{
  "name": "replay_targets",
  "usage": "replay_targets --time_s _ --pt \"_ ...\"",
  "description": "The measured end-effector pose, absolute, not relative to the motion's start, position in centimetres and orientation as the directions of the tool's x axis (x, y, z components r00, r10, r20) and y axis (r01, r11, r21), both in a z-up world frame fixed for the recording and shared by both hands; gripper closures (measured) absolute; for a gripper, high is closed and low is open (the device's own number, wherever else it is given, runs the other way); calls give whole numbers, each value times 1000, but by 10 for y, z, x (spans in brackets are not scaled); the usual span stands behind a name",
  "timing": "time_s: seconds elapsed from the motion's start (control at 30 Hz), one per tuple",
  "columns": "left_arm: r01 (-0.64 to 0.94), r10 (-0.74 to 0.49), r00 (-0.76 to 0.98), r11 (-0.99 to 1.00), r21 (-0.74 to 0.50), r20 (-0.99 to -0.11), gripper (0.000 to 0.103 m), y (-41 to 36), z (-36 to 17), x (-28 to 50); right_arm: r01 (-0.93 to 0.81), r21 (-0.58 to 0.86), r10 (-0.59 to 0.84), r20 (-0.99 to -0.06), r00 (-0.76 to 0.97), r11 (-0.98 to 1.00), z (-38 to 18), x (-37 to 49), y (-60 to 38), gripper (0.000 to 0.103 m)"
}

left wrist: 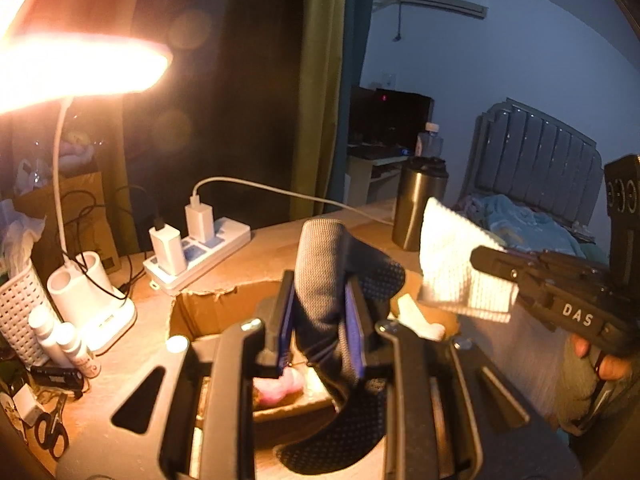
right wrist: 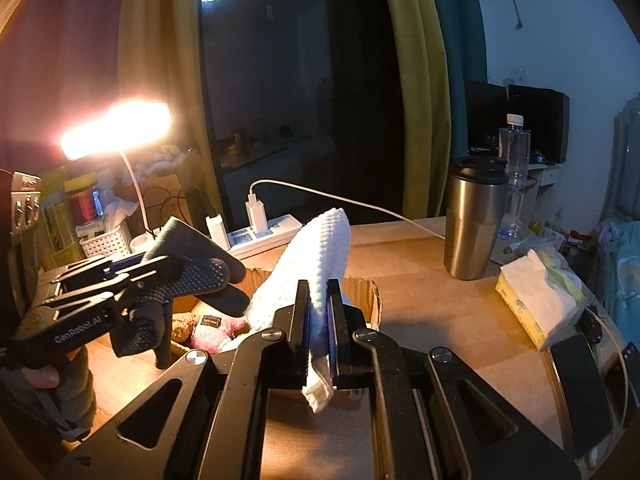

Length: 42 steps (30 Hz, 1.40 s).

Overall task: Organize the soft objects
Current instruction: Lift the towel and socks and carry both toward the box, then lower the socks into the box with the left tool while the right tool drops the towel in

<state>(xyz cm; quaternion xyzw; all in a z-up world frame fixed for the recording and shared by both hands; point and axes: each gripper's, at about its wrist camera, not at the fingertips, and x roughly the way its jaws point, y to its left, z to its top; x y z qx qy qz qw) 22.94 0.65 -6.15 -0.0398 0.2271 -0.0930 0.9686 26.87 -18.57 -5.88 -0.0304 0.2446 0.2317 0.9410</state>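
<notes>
My left gripper (left wrist: 320, 304) is shut on a dark grey glove (left wrist: 324, 264) with dotted grip fingers, held above an open cardboard box (left wrist: 208, 300). The right gripper (right wrist: 318, 312) is shut on a white waffle-weave cloth (right wrist: 308, 264), also over the box (right wrist: 362, 288). In the left wrist view the right gripper (left wrist: 480, 258) comes in from the right with the cloth (left wrist: 452, 260). In the right wrist view the left gripper (right wrist: 168, 266) shows at the left with the glove (right wrist: 192, 264). A pink plush toy (right wrist: 210, 334) lies inside the box.
A lit desk lamp (left wrist: 72, 68) glares at the left over a white power strip (left wrist: 200, 252), a white basket (left wrist: 20, 312) and scissors (left wrist: 50, 432). A steel tumbler (right wrist: 474, 220), a water bottle (right wrist: 514, 176) and a tissue pack (right wrist: 540, 300) stand on the right of the wooden desk (right wrist: 420, 300).
</notes>
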Motion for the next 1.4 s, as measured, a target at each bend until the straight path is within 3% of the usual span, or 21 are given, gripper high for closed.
replay_targets --time_s 0.8,0.9,1.0,1.3,1.4 --pt "114 -235 739 967 -227 -631 78 12 -129 318 -544 149 506 -620 599 826 -124 334 -140 95" --pt "112 -247 698 965 -238 -672 68 10 -138 327 -547 146 497 -650 575 824 -132 338 -134 95" --pt "102 -258 674 961 -258 -692 42 11 -144 332 -539 151 484 -677 555 829 -139 343 -132 95" --pt "96 -263 691 957 -275 -674 38 15 -132 319 -531 163 476 -702 530 832 -146 344 -131 95" --pt "97 -257 709 958 -270 -657 38 18 -124 309 -519 173 477 -695 538 837 -141 343 -135 90"
